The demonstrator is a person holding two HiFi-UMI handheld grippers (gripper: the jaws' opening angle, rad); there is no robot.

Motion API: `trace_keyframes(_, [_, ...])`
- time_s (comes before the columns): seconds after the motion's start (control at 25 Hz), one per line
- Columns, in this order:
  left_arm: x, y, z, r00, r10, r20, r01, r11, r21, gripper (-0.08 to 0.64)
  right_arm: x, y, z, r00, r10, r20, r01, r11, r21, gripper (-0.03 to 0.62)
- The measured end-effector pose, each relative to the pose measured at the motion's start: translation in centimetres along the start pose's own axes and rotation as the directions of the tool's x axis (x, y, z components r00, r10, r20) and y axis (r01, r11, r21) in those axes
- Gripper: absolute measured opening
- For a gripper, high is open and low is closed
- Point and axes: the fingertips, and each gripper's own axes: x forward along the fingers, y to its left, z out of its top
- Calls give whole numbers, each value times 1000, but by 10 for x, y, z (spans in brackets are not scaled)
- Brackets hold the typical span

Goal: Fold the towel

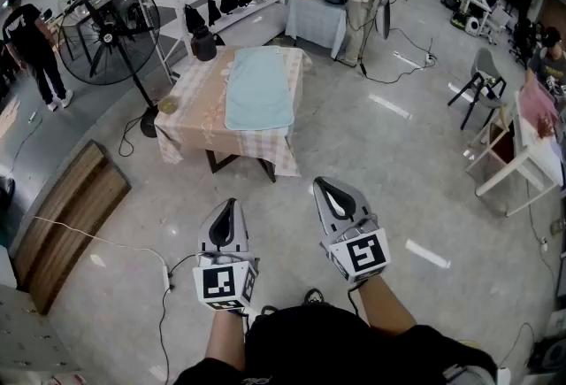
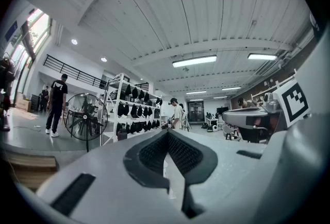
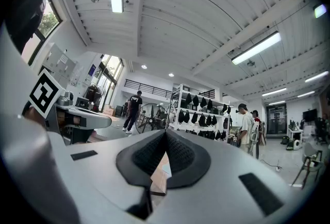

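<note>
Pale blue towel (image 1: 259, 89) lay flat on the far table (image 1: 190, 113), long axis running near to far, well ahead of the left gripper (image 1: 226, 213) and right gripper (image 1: 334, 197), both closed tight, empty and about equally distant.

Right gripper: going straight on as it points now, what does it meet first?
Nothing close. The right gripper, jaws shut, points at the table ahead; its near edge, in front of the towel, looks like first contact. Height match is unclear.
</note>
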Motion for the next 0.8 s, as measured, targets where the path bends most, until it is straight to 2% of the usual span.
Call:
trace_keyframes(0.24, [-4, 0, -4, 1000, -12, -14, 12, 1000, -14, 5, 0, 10, -4, 1000, 14, -17, -14, 1000, 4, 0])
trace_keyframes(0.4, [-7, 3, -16, 998, -56, -34, 54, 997, -49, 5, 2, 21, -8, 999, 28, -25, -27, 999, 18, 1])
trace_keyframes(0.44, [-6, 6, -21, 997, -61, -40, 58, 997, -58, 75, 5, 26, -11, 999, 42, -35, -41, 999, 20, 9])
trace_keyframes(0.48, [-5, 11, -26, 997, -59, -50, 56, 996, -67, 196, 9, 30, -16, 997, 56, -49, -55, 998, 19, 76])
trace_keyframes(0.52, [-6, 16, -32, 996, -56, -63, 52, 996, -77, 245, 12, 34, -21, 996, 65, -67, -65, 998, 16, 165])
trace_keyframes(0.56, [-7, 21, -38, 995, -57, -78, 51, 995, -84, 246, 14, 37, -26, 994, 71, -88, -70, 997, 11, 226])
trace_keyframes(0.68, [-17, 30, -50, 991, -70, -111, 60, 994, -91, 249, 10, 45, -38, 988, 72, -134, -72, 997, 6, 249])
trace_keyframes(0.8, [-23, 38, -53, 990, -86, -110, 75, 993, -95, 250, 9, 49, -42, 988, 48, -145, -48, 999, 2, 253])
